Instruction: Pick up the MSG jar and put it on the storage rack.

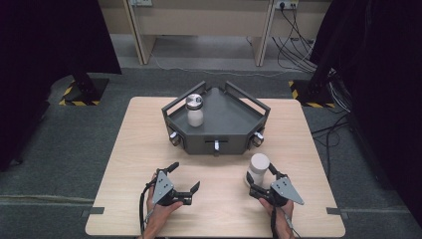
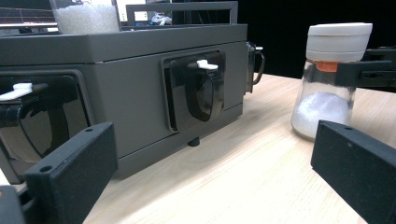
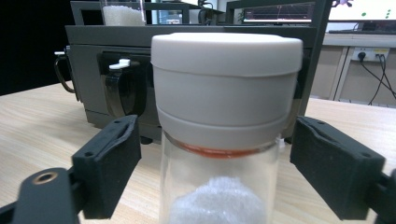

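A glass jar (image 1: 259, 166) with a white lid and white powder stands on the wooden table (image 1: 124, 164), just in front of the dark grey tray's right corner. My right gripper (image 1: 263, 180) is open, with a jaw on either side of this jar. In the right gripper view the jar (image 3: 224, 116) is close up, a small gap showing between it and each jaw of the right gripper (image 3: 215, 163). A second, similar jar (image 1: 194, 110) stands upright on the tray (image 1: 234, 124). My left gripper (image 1: 185, 176) is open and holds nothing, near the table's front left.
The tray (image 2: 130, 51) has raised handle rails, plus dark front pockets with small white latches (image 2: 205, 65). In the left gripper view the left gripper (image 2: 210, 177) faces the tray front, and the jar (image 2: 327, 93) stands to the right. Cables (image 1: 298, 45) lie on the floor behind.
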